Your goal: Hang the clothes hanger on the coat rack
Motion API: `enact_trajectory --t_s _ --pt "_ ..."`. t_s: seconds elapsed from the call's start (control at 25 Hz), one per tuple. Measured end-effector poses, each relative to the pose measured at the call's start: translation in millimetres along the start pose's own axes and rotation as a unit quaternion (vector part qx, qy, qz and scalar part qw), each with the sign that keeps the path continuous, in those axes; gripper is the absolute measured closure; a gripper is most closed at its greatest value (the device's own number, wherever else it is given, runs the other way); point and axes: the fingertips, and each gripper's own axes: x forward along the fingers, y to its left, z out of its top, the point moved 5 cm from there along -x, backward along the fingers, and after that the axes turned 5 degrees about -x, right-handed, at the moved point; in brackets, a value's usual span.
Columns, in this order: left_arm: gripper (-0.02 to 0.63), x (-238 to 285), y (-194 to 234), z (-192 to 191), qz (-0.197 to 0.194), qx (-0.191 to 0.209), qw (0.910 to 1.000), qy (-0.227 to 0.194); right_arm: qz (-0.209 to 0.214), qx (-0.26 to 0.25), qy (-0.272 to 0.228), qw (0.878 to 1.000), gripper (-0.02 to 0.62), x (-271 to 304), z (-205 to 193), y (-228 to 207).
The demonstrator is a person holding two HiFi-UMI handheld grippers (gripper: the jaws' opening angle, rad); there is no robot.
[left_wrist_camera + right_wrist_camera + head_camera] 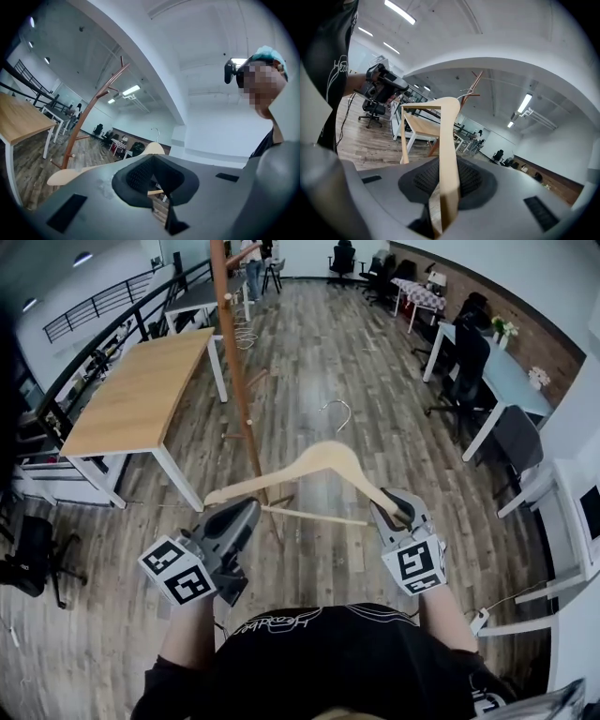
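Hanger (323,457) clamped by right hand-held gripper (392,508), seemingly by left hand-held gripper (247,513), coat rack (239,371) ahead, table (141,390) beside

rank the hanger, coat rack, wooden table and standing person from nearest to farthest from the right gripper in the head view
1. hanger, clamped in the right gripper's tongs
2. coat rack, ahead and left
3. wooden table, farther left
4. standing person, far end of the room

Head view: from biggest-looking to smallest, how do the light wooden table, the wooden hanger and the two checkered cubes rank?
1. Light wooden table.
2. Wooden hanger, though it sits nearer the camera, which flatters it.
3. Left cube and right cube: they look alike, so no ranking between them.
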Motion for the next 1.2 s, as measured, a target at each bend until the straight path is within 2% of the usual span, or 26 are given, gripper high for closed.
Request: enact_trajectory --t_s 0.28,0.56,0.96,1.2 --pt "0.598 29 11 1 0.032 0.010 0.9994 -0.007 0.016 -0.004 -0.025 1.000 0.477 32 -17 -35" --pt "0.598 41 63 18 0.062 0.005 0.9978 -0.025 0.039 -0.007 -0.041 0.998 0.477 97 -12 -49" --pt "0.598 71 170 69 0.067 0.010 0.9961 -0.056 0.041 -0.046 -0.068 0.996 0.477 228 28 -89" --pt "0.598 81 212 102 0.057 0.029 0.9958 -0.066 0.038 -0.063 -0.092 0.993 0.477 289 61 -109"
